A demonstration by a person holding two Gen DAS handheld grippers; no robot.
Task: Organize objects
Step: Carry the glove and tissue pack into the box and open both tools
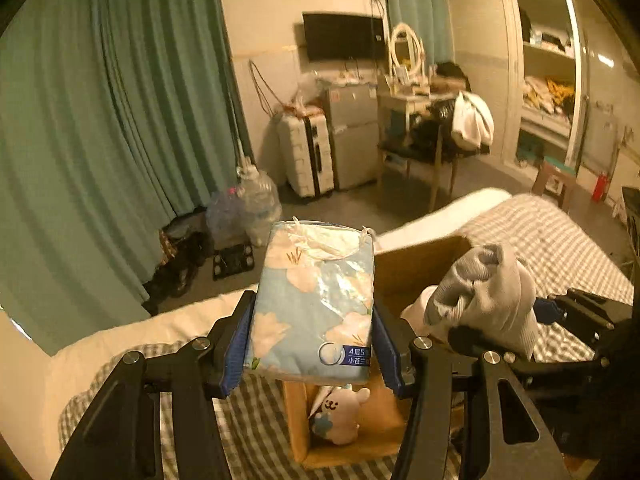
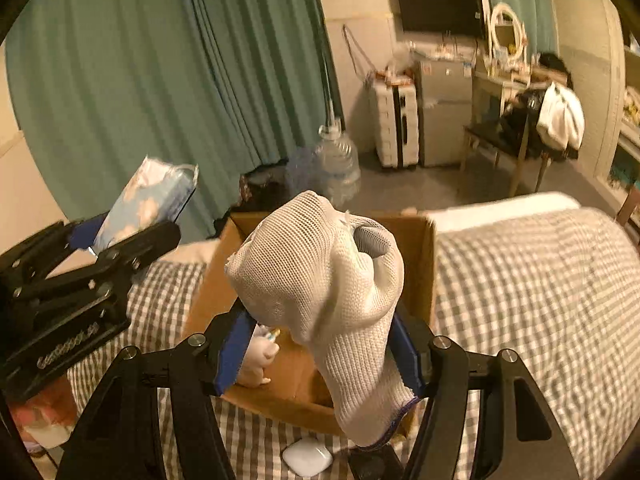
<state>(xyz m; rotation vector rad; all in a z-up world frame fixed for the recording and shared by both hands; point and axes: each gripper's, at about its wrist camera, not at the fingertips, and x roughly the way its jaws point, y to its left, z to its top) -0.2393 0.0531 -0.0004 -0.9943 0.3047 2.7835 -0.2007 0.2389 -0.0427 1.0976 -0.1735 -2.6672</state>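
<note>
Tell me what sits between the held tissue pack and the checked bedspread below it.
The open cardboard box, with a white plush toy inside, lies under the tissue pack; left wrist view shows it.

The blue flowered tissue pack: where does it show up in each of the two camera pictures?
Left wrist view: the tissue pack fills the lower middle, clamped between the left gripper fingers, above the cardboard box.
Right wrist view: the tissue pack sits at the left edge, seen from the side, sticking up out of the left gripper.
Shared landmark: the cardboard box on the checked bedspread, with a white plush toy inside.
</note>
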